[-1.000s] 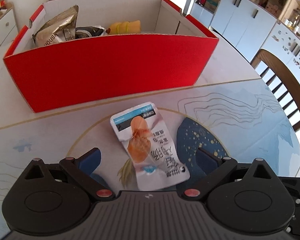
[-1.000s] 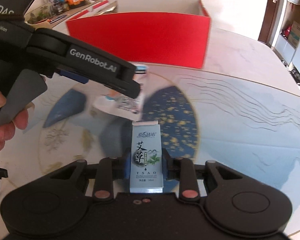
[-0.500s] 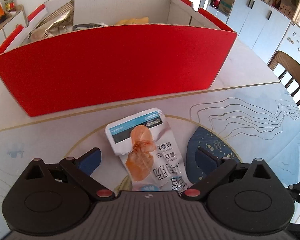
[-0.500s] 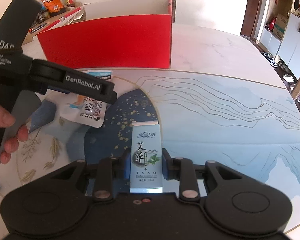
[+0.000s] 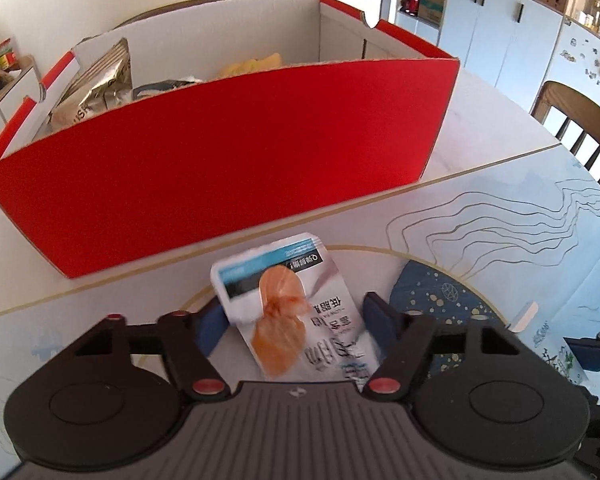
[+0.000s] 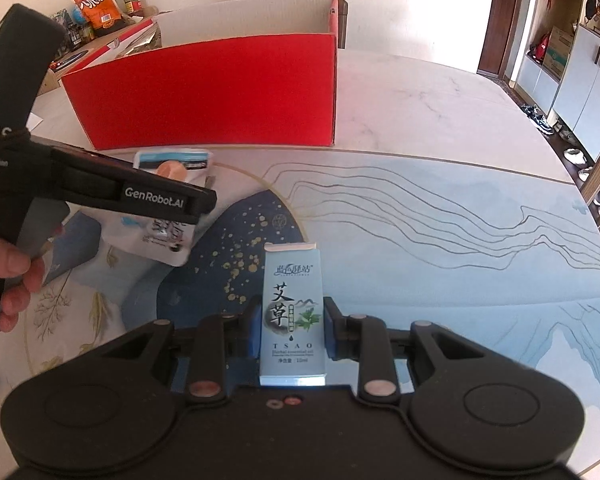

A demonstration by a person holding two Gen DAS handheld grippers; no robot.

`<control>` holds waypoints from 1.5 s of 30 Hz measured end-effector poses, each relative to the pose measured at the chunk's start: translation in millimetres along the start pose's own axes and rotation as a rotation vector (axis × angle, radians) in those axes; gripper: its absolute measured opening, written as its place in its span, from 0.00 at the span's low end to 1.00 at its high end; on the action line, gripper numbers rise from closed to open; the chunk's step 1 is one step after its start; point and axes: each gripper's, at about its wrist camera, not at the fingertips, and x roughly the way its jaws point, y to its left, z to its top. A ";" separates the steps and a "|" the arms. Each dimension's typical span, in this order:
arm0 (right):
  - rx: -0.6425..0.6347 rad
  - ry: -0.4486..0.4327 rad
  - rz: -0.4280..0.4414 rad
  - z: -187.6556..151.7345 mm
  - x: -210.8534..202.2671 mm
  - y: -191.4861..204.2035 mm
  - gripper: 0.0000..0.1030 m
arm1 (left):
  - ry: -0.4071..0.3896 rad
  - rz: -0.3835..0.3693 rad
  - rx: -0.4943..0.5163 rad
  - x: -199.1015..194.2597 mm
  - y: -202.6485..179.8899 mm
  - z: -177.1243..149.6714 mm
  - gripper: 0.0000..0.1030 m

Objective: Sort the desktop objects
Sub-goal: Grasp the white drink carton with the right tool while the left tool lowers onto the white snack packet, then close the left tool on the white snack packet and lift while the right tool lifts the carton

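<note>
A white snack pouch (image 5: 296,312) with a blue band and an orange picture lies on the patterned table mat (image 5: 500,232), just in front of the red cardboard box (image 5: 220,168). My left gripper (image 5: 292,316) straddles it. Its jaws are closing, and both blue pads (image 5: 210,324) meet the pouch's side edges, which look blurred. In the right wrist view the pouch (image 6: 172,168) shows under the left gripper's black body (image 6: 160,200). My right gripper (image 6: 292,320) is shut on a small upright light-blue carton (image 6: 292,280), held above the mat to the right of the pouch.
The red box (image 6: 220,92) holds a brown foil bag (image 5: 96,92) and a yellow item (image 5: 252,66). A hand (image 6: 12,268) grips the left tool. A wooden chair (image 5: 580,128) stands at the table's right edge. A sideboard with an orange snack bag (image 6: 96,4) is behind the box.
The left gripper's jaws have drawn in from wide open onto the pouch's sides. The right gripper with its carton has shifted to the right, away from the pouch.
</note>
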 end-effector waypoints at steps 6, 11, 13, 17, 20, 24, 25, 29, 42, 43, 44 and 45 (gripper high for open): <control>-0.001 0.018 -0.001 3.5 -1.7 2.5 0.27 | 0.004 -0.034 0.011 -4.1 5.0 -2.1 0.64; 0.009 0.013 0.020 7.4 -6.6 4.1 0.27 | 0.003 -0.051 0.006 -10.8 8.2 -4.5 0.64; -0.002 0.013 0.028 9.0 -8.1 6.8 0.27 | 0.005 -0.060 0.009 -13.4 8.5 -5.5 0.64; -0.007 0.017 0.021 10.9 -9.5 9.8 0.27 | 0.013 -0.077 -0.002 -20.6 10.6 -8.1 0.64; 0.006 0.022 0.026 12.3 -12.9 9.2 0.27 | 0.023 -0.094 -0.007 -26.9 12.5 -9.9 0.64; 0.006 0.017 0.026 14.6 -18.1 9.4 0.27 | 0.024 -0.110 -0.013 -37.8 14.3 -12.4 0.64; 0.008 0.014 0.027 15.2 -19.8 9.5 0.27 | 0.024 -0.116 -0.017 -40.5 14.9 -13.3 0.64; 0.014 -0.003 0.025 17.4 -27.7 10.1 0.27 | 0.020 -0.132 -0.019 -51.9 16.0 -16.3 0.64; 0.021 -0.025 0.066 41.9 -52.7 17.6 0.27 | 0.001 -0.183 -0.025 -94.7 23.2 -13.9 0.64; 0.024 -0.026 0.074 45.1 -54.7 18.2 0.27 | -0.002 -0.188 -0.027 -98.2 24.5 -12.0 0.64; 0.028 -0.028 0.089 48.6 -56.7 18.0 0.27 | -0.004 -0.194 -0.028 -101.6 26.1 -10.0 0.64; 0.034 -0.032 0.107 52.9 -59.4 17.6 0.27 | -0.008 -0.200 -0.033 -104.8 28.2 -8.4 0.64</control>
